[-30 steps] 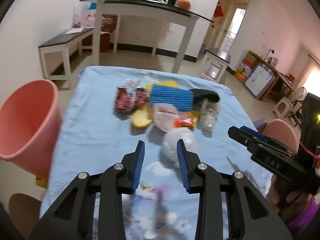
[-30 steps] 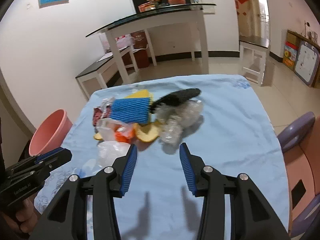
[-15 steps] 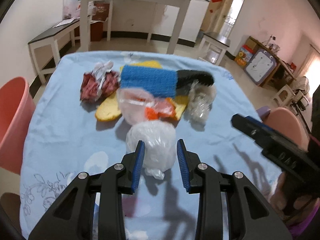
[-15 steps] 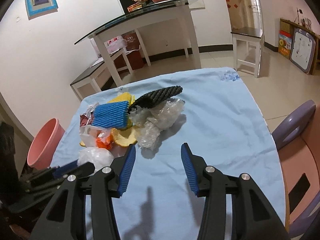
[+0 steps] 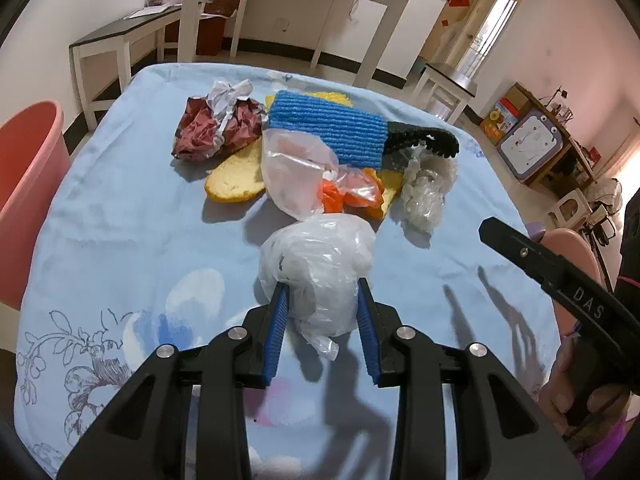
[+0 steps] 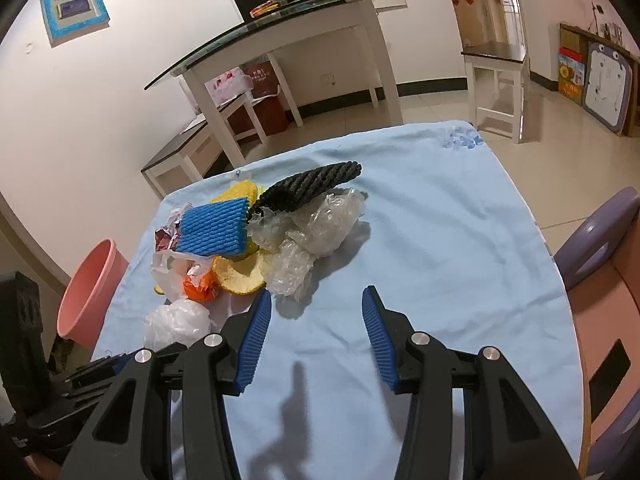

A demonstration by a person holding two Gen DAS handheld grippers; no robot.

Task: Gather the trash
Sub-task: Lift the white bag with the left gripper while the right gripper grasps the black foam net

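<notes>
— Reading anything? 
— Only "DAS", printed white on the right gripper [image 5: 532,258] seen from the left wrist.
— Tongs? 
— Left gripper [image 5: 322,322] straddling the white plastic bag [image 5: 318,268], pads at its sides; grip impossible to tell. Right gripper [image 6: 316,330] spread over bare blue tablecloth [image 6: 432,248].
— Trash? 
— Lying heaped mid-table, pink bin [image 6: 86,288] standing beside the left edge.

Black gripper frames, silver screws, ribbed blue fingers [image 5: 277,328]; purple sleeve [image 5: 600,450].

"DAS" is printed on the right gripper [image 5: 576,280]; the blue wall frame [image 6: 74,4] shows "11109".
</notes>
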